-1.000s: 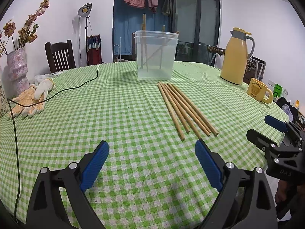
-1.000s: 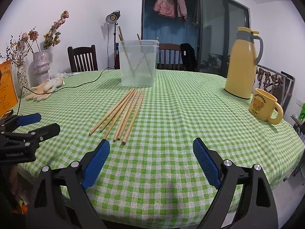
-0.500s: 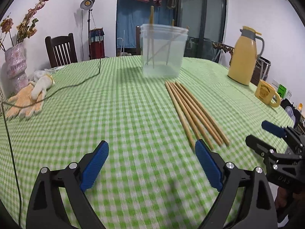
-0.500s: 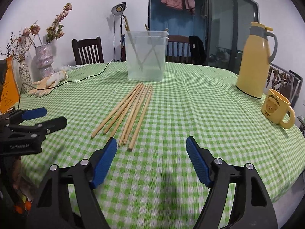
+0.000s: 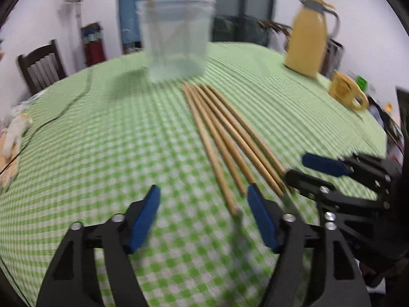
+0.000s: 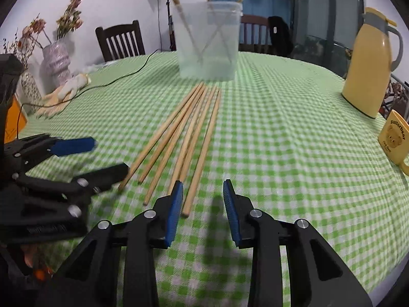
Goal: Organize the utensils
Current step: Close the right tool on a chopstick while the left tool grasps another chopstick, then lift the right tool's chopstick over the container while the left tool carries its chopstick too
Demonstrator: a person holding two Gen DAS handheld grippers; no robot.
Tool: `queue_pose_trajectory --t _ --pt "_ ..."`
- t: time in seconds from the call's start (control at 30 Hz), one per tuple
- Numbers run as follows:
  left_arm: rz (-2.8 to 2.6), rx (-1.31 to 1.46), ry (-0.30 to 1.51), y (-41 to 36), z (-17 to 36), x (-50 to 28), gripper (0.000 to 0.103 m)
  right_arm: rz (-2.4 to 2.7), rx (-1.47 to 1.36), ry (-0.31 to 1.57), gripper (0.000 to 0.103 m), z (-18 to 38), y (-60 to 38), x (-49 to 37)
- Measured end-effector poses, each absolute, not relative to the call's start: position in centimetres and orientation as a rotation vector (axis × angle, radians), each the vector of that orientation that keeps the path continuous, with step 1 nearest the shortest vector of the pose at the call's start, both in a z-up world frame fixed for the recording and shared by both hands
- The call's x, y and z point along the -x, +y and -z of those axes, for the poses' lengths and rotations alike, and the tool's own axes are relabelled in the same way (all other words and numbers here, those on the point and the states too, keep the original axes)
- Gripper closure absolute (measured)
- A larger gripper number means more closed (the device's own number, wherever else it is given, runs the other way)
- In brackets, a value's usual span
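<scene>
Several wooden chopsticks lie fanned on the green checked tablecloth, pointing at a clear plastic container that holds a few more. My left gripper is low over their near ends and its jaws are closing. The leftmost chopstick's tip lies between them by the right finger, and no pad presses on it. My right gripper is closing too, with the rightmost chopstick's tip just inside its left pad and untouched. The two grippers are close side by side.
A yellow thermos jug and a yellow bear mug stand at the right. Work gloves and a black cable lie at the left, near flower vases. Chairs stand behind the table.
Both grippers have moved forward and down to the chopsticks' near ends, and both pairs of jaws have narrowed. The chopsticks and the container have not moved.
</scene>
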State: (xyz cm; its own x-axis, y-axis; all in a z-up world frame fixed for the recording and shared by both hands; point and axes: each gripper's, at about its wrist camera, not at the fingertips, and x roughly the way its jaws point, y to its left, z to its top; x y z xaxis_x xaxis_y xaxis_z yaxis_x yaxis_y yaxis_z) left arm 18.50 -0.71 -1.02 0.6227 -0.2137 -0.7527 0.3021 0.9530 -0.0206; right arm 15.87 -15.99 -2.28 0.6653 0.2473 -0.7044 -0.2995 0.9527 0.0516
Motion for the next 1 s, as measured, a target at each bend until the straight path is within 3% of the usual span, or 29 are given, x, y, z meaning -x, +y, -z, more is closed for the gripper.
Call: queue_pose_trajectory --t 0.17,0.23,0.47,0.63,0.7,0.73,1.0 --pt "0.301 -0.175 0.865 -1.5 2.0 -18.3 0.070 -0.307 0.096 0.796 0.077 2.5 -15.6 -15.8" --pt "0.303 -0.176 0.871 -1.0 2.1 -18.5 0.075 -0.299 0.082 0.802 0.078 2.5 -16.2 -15.9" --pt "0.373 -0.045 0.909 0.5 1.9 -18.2 0.075 -0.293 0.070 0.797 0.089 2.6 -17.2 -15.5" --pt "0.380 -0.035 0.904 0.3 1.8 -18.1 0.076 -0.295 0.094 0.772 0.089 2.7 -17.0 -15.0" --pt "0.360 -0.034 0.903 0.3 1.9 -18.1 0.085 -0.305 0.080 0.772 0.090 2.8 -17.2 -15.1" --pt "0.327 -0.045 0.899 0.4 2.0 -18.2 0.100 -0.319 0.073 0.769 0.096 2.8 -17.3 -15.1" --pt "0.291 -0.019 0.917 1.2 1.4 -17.9 0.102 -0.322 0.045 0.744 0.096 2.3 -17.8 -14.8"
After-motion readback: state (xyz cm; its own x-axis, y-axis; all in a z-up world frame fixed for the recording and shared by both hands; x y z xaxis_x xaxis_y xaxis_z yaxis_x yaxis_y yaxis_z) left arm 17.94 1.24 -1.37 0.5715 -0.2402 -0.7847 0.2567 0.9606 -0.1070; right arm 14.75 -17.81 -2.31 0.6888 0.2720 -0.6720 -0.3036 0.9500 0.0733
